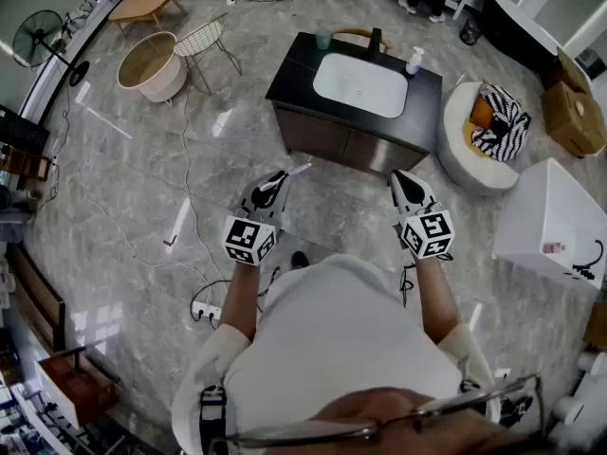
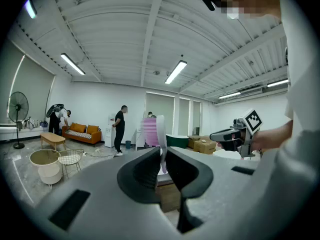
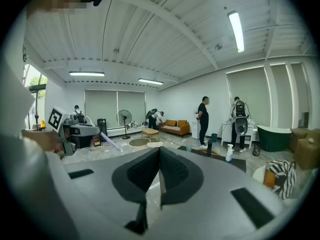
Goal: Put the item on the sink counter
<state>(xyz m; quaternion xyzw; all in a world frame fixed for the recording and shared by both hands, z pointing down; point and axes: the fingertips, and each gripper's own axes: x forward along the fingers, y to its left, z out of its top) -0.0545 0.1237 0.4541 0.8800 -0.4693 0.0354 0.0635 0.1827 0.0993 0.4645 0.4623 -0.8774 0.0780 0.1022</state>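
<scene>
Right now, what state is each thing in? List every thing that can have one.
Left gripper: jaws shut on the toothbrush.
Right gripper: jaws shut, empty.
Toothbrush: held, sticking up past the jaws.
Bottle: upright on the counter.
Cabinet doors: shut.

Both forearms reached forward, side by side and well apart. The left claw (image 1: 276, 182) was clamped on a thin toothbrush (image 1: 297, 170). The right claw (image 1: 404, 182) had its jaws pressed together, empty.
</scene>
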